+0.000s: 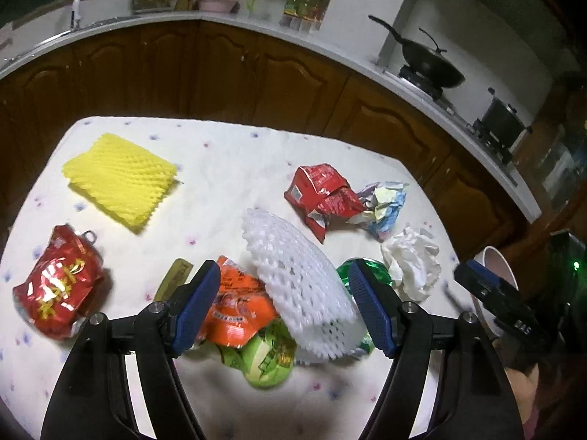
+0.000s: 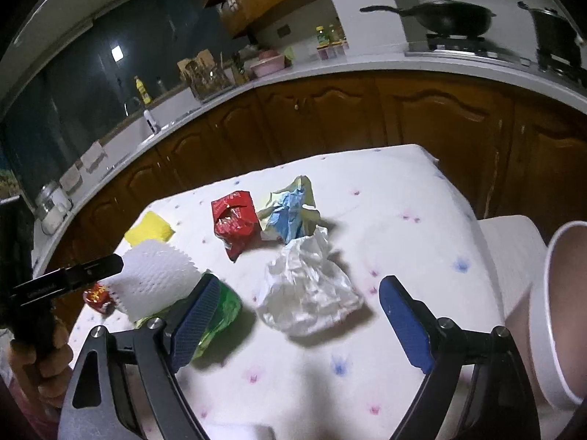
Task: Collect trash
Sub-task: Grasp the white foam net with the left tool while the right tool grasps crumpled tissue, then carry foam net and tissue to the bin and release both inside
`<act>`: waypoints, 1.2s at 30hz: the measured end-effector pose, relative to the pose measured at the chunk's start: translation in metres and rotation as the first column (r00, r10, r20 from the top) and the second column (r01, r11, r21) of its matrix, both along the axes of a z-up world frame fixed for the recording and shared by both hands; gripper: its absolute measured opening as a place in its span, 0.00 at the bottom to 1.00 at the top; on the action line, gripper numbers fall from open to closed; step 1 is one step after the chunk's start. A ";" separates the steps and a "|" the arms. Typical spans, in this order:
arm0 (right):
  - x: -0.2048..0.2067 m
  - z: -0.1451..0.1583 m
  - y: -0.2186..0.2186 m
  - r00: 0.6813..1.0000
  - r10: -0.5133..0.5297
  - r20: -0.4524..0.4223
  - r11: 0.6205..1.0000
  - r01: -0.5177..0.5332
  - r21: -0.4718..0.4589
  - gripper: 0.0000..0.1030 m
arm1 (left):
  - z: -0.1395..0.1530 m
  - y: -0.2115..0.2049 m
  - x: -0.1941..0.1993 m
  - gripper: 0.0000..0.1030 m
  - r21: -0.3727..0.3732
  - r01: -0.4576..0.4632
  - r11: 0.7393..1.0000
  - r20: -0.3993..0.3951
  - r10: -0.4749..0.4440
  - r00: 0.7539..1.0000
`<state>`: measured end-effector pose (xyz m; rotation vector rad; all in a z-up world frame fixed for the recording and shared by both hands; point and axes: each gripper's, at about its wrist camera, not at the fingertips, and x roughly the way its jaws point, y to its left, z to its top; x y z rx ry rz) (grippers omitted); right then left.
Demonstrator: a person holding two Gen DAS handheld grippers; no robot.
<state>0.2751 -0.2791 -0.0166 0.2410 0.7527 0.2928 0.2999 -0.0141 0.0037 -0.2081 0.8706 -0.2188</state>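
Trash lies on a white flowered tablecloth point(image 1: 227, 168). My left gripper point(image 1: 284, 310) is open above a pile: white foam net point(image 1: 297, 275), orange wrapper point(image 1: 238, 300), light green wrapper point(image 1: 268, 363), green wrapper point(image 1: 363, 271). A yellow foam net point(image 1: 121, 179), a red snack bag point(image 1: 60, 286), a red wrapper point(image 1: 323, 194), a blue-yellow crumpled wrapper point(image 1: 385, 205) and a crumpled white tissue point(image 1: 414, 260) lie around. My right gripper point(image 2: 295, 321) is open, its fingers either side of the white tissue point(image 2: 308, 286), just above the cloth. Nothing is held.
A white bin point(image 2: 561, 315) with a pinkish inside stands off the table's right edge. Wooden cabinets point(image 1: 256, 73) and a white counter run behind the table. A wok point(image 1: 429, 62) and a pot point(image 1: 502, 121) sit on the stove.
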 end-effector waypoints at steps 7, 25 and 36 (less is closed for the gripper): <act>0.021 -0.025 0.009 0.997 0.003 -0.073 0.998 -0.007 -0.063 0.37 | -0.018 -0.010 0.013 0.12 0.037 0.049 0.998 -0.049 -0.047 0.998; -0.038 0.015 -0.030 0.997 -0.062 0.039 0.998 0.062 0.009 0.04 | 0.041 -0.026 -0.040 0.09 -0.067 0.124 0.990 0.124 -0.115 0.986; -0.090 0.039 -0.081 0.982 -0.161 0.095 0.987 0.160 0.011 0.04 | 0.051 -0.083 -0.058 0.09 -0.081 0.246 0.966 0.147 -0.233 0.961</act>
